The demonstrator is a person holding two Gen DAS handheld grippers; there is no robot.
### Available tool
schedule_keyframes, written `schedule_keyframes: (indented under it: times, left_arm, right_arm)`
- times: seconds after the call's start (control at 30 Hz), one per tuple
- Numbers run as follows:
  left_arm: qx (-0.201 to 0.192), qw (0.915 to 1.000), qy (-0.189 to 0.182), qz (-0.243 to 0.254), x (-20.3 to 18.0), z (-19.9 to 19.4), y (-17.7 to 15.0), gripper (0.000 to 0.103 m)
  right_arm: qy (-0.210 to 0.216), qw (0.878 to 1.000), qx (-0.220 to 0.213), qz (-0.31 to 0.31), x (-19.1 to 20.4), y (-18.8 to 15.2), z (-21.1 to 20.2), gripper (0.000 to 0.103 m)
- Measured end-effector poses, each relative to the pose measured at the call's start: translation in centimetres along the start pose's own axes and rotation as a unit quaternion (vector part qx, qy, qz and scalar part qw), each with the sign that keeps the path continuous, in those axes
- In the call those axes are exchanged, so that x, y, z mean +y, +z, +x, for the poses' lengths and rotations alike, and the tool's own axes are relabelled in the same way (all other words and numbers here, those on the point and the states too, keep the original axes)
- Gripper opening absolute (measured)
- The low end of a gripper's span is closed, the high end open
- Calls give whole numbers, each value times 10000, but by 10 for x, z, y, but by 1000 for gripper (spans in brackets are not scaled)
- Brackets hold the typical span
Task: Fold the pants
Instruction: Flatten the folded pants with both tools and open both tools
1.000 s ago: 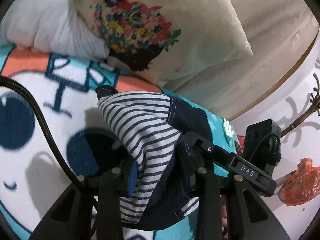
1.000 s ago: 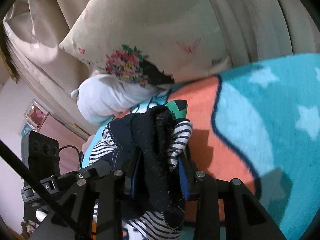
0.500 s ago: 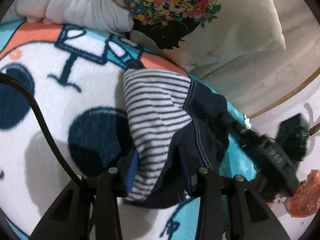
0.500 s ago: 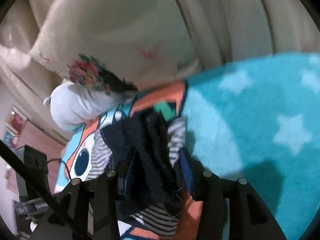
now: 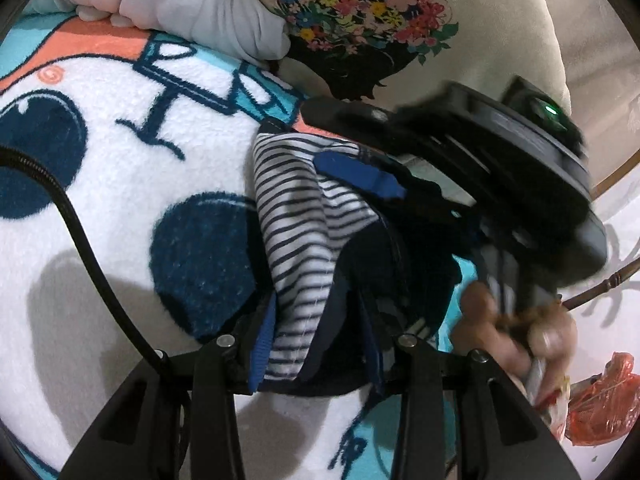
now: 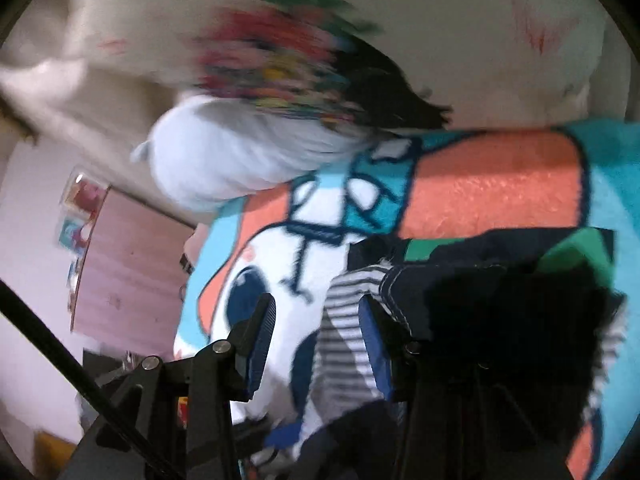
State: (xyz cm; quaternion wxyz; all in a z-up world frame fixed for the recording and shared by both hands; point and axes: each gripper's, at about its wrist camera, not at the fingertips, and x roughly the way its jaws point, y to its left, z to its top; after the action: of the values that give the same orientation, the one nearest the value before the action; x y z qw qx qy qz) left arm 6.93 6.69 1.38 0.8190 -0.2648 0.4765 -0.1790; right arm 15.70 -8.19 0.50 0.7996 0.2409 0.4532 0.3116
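The pants (image 5: 304,240) are navy with a striped white lining, bunched on the cartoon blanket (image 5: 120,168). My left gripper (image 5: 316,344) is shut on a fold of them near the blanket surface. In the left wrist view my right gripper (image 5: 360,176) reaches over the pants from the right, its blue pad lying on the stripes. In the blurred right wrist view my right gripper (image 6: 316,344) is open, nothing between its pads, and the pants (image 6: 480,308) lie just right of its right finger (image 6: 376,340).
A floral cream pillow (image 5: 400,28) and a white pillow (image 5: 192,4) lie at the head of the bed. A red plastic bag (image 5: 600,404) sits off the bed at the right. A pink wall (image 6: 132,264) shows at the left.
My right gripper has opened and let go of the pants, then swung left over them. My left gripper has lowered the pants onto the blanket and still holds them.
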Motion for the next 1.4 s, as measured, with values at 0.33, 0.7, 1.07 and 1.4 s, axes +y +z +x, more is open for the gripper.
schedule_keyframes:
  times: [0.33, 0.7, 1.07, 1.4]
  left_arm:
    - [-76, 9999, 77, 35, 3, -19, -8, 38]
    - [-730, 9946, 574, 469, -14, -67, -29, 48]
    - [-2682, 9231, 2353, 1434, -67, -126, -69, 83]
    - [-3389, 8940, 2514, 1509, -90, -159, -93, 103]
  right_arm:
    - [-1104, 9881, -877, -605, 17, 8, -24, 42]
    - [-866, 9884, -1229, -230, -22, -60, -88, 57]
    - [-868, 9708, -2231, 173, -28, -122, -148, 63]
    - [-1579, 9543, -2485, -518, -1, -177, -162, 67]
